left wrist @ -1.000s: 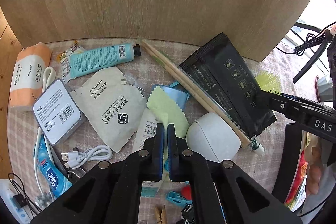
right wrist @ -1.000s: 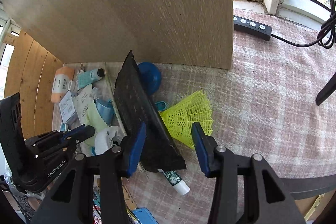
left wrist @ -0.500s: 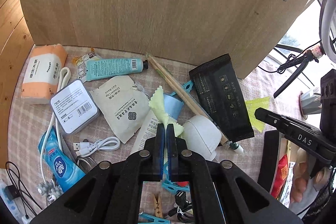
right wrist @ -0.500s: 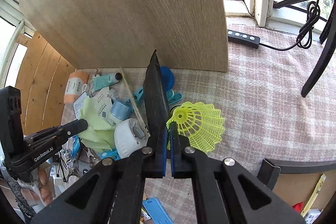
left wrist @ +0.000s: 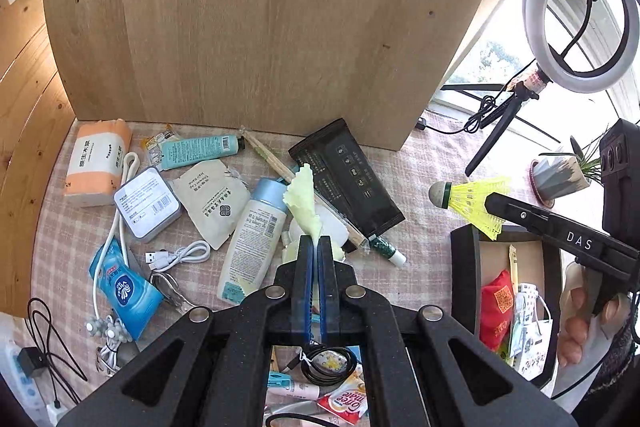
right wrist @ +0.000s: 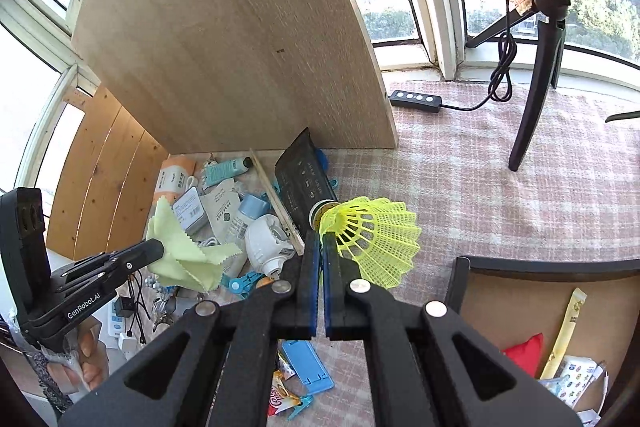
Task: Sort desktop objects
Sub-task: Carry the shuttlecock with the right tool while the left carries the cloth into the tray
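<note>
My left gripper point(left wrist: 315, 241) is shut on a pale yellow-green cleaning cloth point(left wrist: 305, 201) and holds it above the clutter; the cloth also shows in the right wrist view point(right wrist: 182, 253), hanging from the left gripper point(right wrist: 154, 250). My right gripper point(right wrist: 320, 241) is shut on the skirt of a yellow plastic shuttlecock point(right wrist: 370, 241) and holds it in the air. In the left wrist view the shuttlecock point(left wrist: 470, 201) sits at the tip of the right gripper point(left wrist: 494, 205), over the edge of a dark open box point(left wrist: 464, 279).
A tall wooden board point(left wrist: 256, 19) stands behind the pile. On the checked cloth lie a black pouch point(left wrist: 346, 179), a white lotion bottle point(left wrist: 254, 241), chopsticks point(left wrist: 276, 163), a tissue pack point(left wrist: 98, 161), a USB cable point(left wrist: 180, 255). A ring light point(left wrist: 580, 15) stands right.
Both grippers have risen from the pile. The left one has lifted the cloth up. The right one closed on the shuttlecock and has carried it right, over the box edge.
</note>
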A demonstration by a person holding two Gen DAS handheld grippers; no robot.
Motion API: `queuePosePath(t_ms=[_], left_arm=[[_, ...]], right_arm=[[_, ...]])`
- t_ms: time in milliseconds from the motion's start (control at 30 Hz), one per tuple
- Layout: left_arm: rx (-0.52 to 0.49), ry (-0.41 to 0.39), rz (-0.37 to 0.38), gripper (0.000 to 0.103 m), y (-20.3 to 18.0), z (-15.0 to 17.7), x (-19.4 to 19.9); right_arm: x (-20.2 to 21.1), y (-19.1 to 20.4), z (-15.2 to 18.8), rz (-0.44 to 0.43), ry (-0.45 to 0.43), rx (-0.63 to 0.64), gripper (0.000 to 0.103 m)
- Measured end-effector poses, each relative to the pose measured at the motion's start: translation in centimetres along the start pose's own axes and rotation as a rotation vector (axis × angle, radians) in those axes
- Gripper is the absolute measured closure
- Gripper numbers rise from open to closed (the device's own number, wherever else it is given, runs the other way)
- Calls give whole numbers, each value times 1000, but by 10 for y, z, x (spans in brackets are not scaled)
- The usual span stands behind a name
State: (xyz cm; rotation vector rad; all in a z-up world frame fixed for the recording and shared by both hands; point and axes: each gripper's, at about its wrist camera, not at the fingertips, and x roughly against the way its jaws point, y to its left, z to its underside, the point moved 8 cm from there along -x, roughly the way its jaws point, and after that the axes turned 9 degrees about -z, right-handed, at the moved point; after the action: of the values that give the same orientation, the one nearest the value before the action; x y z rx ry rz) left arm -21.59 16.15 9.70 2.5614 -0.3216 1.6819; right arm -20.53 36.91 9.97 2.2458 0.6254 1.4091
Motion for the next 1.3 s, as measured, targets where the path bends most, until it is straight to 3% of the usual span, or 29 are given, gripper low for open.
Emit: queuePosePath(t_ms=[200,633,800,1000,1033,1067,1100,1133,1167,1300], left_arm=[[-83,-33,73,101,-49,12,33],[-316,10,244,101,-197,70,53],[-390,38,293,101,-244,92,54],[-453,61,325,101,-280,113,58],[-461,68,333,101,-284,116,58],[-468,78,339,100,-287,119,58],[-466,87,340,89,-288,120,57],[-463,95,336,69,-288,121,55],[-456,88,335,62,-288,121,55],[-454,72,314,59,-282,122,55]], right_arm=[[58,-24,16,38,-52,-18,101],[170,-149,73,213,-145,-181,101],[194,-183,89,248,-165,-239,101],[200,-195,100,279,-145,-248,100],[197,-197,102,278,-126,-253,98],[195,-198,105,274,-111,-267,88],[195,-199,107,268,-107,-278,77],[195,-199,109,265,-110,-284,73],[195,-200,109,270,-112,-284,70],[193,-196,110,260,-110,-284,70]])
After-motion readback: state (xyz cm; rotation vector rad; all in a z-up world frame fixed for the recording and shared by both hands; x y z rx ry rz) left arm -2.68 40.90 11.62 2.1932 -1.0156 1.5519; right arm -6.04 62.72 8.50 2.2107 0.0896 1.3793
